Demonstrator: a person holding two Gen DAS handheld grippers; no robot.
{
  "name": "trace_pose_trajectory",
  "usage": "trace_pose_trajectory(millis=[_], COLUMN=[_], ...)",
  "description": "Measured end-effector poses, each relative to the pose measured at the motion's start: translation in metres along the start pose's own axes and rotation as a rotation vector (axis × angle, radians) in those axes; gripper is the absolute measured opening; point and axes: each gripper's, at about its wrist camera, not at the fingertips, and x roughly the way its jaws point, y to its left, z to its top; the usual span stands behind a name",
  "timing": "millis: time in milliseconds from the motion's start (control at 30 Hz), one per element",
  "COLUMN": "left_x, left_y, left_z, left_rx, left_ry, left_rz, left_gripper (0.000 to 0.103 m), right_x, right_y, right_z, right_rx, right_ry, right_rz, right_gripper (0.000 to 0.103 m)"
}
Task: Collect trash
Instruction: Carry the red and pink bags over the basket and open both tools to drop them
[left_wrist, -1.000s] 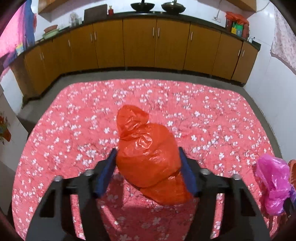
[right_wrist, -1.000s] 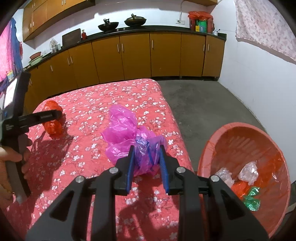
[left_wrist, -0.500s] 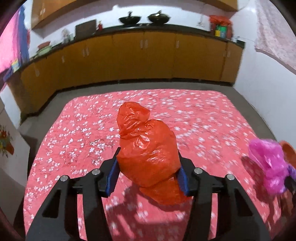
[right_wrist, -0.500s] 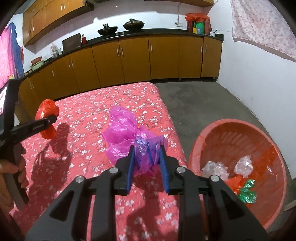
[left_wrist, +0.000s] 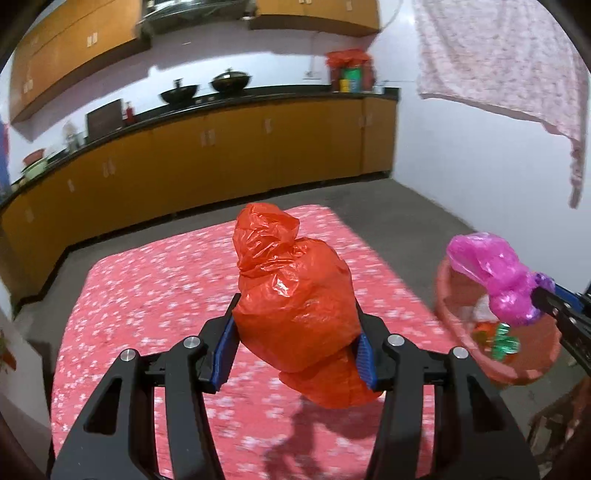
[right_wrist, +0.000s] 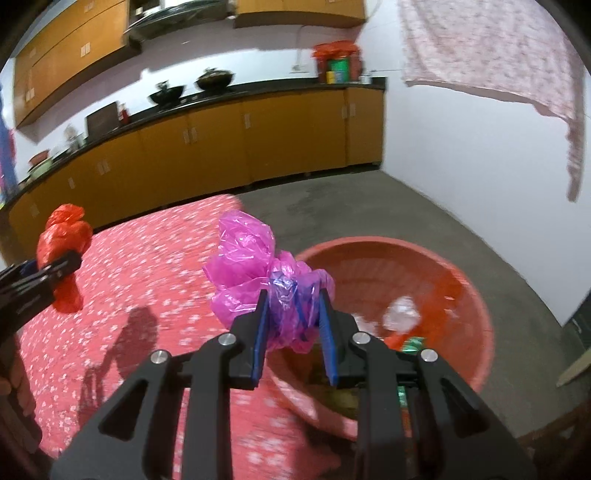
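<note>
My left gripper (left_wrist: 295, 343) is shut on a knotted orange plastic bag (left_wrist: 291, 295) and holds it above the red flowered tablecloth (left_wrist: 155, 295). My right gripper (right_wrist: 293, 325) is shut on a crumpled pink plastic bag (right_wrist: 255, 269) and holds it over the near rim of a red basin (right_wrist: 461, 280) that stands on the floor right of the table. The basin holds clear, orange and green wrappers (right_wrist: 402, 314). The pink bag (left_wrist: 495, 277) and basin (left_wrist: 524, 369) also show at the right of the left wrist view. The orange bag (right_wrist: 62, 240) shows at the left of the right wrist view.
The table (right_wrist: 129, 277) with the flowered cloth fills the left. Grey floor (right_wrist: 369, 206) lies beyond it, with orange cabinets (right_wrist: 221, 147) along the far wall. A white wall (right_wrist: 480, 166) with a hanging cloth (right_wrist: 498, 55) is at the right.
Both grippers have risen and swung right with their bags. The pink bag has moved from over the table to over the basin's rim. The orange bag has been lifted off the cloth.
</note>
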Motion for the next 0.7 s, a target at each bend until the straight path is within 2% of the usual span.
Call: trace_pose_trajectory(millis=[233,400,700], left_x=[-0.011,-0.012,-0.001], left_y=[-0.06,-0.093,-0.136], left_z=[0.005,0.007,0.007], left_rx=[0.084,0.096,0.145], left_ry=[-0.023,-0.023,-0.004], left_rz=[-0.118,-0.196,-0.283], left_gripper=[0.054,0.054,0.054], right_x=[-0.019,-0.026,-0.024], right_y=[-0.062,-0.095,-0.117], right_z=[0.0,0.0,-0.001], right_rx=[0.088,0.15,0.194], right_ry=[-0.024,-0.032,-0.036], right_rz=[-0.112,-0.172,-0.214], right_gripper=[0.026,0.026,0.026])
